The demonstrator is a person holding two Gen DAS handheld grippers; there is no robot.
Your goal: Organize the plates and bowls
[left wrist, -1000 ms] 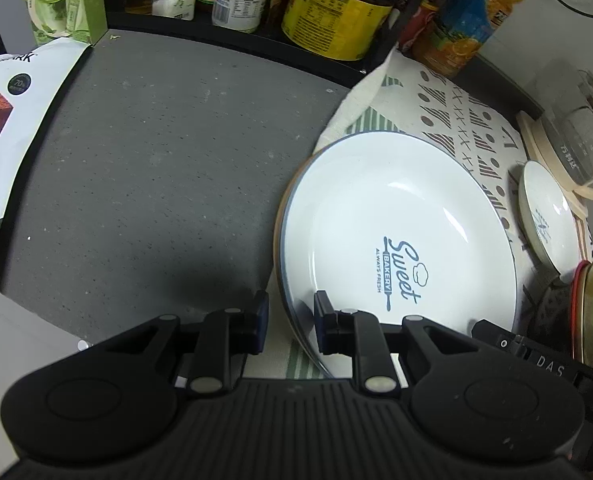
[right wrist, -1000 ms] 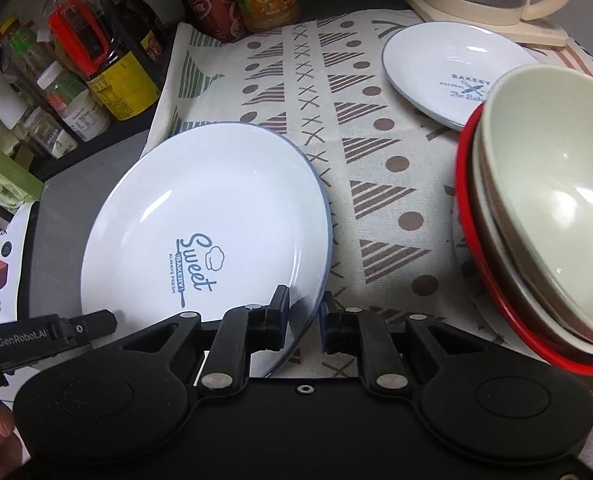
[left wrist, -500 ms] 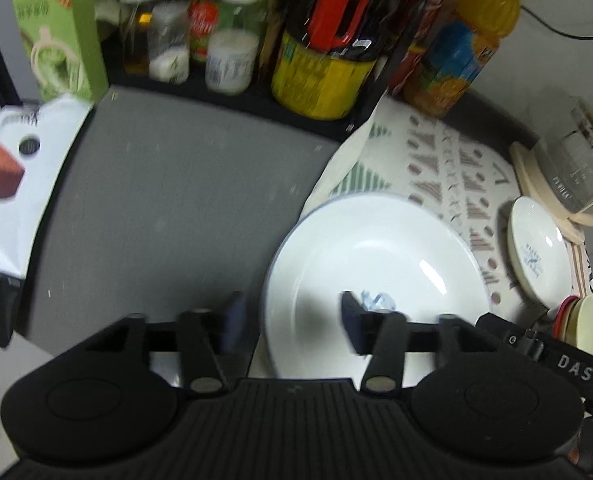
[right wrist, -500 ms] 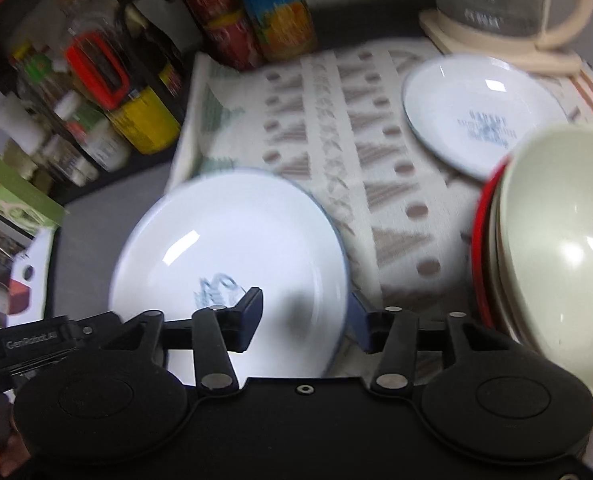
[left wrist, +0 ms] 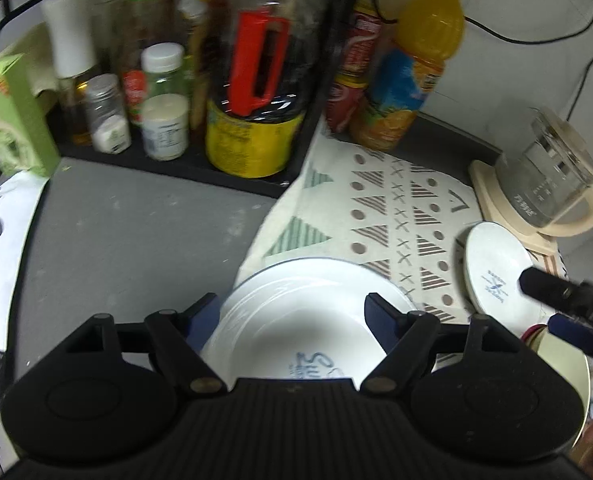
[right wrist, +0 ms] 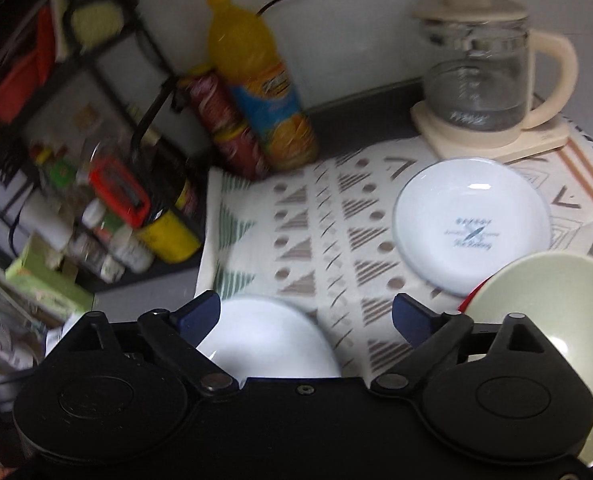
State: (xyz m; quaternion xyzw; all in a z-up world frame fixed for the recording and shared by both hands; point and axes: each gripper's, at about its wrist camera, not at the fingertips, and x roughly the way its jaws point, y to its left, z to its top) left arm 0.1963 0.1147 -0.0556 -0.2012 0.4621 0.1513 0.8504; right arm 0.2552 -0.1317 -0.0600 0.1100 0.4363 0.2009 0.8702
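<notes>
Left wrist view showed the left gripper [left wrist: 294, 312] released, its jaws having just been opening, spread wide with nothing pressed between the pads; the large white plate [left wrist: 300, 332] with blue lettering lay below and between the fingers, free of them, partly on the patterned cloth [left wrist: 396, 208] and partly over the grey counter [left wrist: 136, 232]; ahead and to the right of that tool sat the small white plate [left wrist: 494, 268], just before the glass kettle [left wrist: 548, 188] on its cream base; at the far right edge the other tool's dark tip reached over the small plate, above the pale green bowl [left wrist: 564, 364]; right wrist view showed the right gripper [right wrist: 306, 314] likewise let go, jaws just been opening, the large plate's rim below its left finger, untouched; the bowl, stacked in a red-rimmed one, sat just beside its right finger; the orange juice bottle [right wrist: 256, 80] stood well ahead.
</notes>
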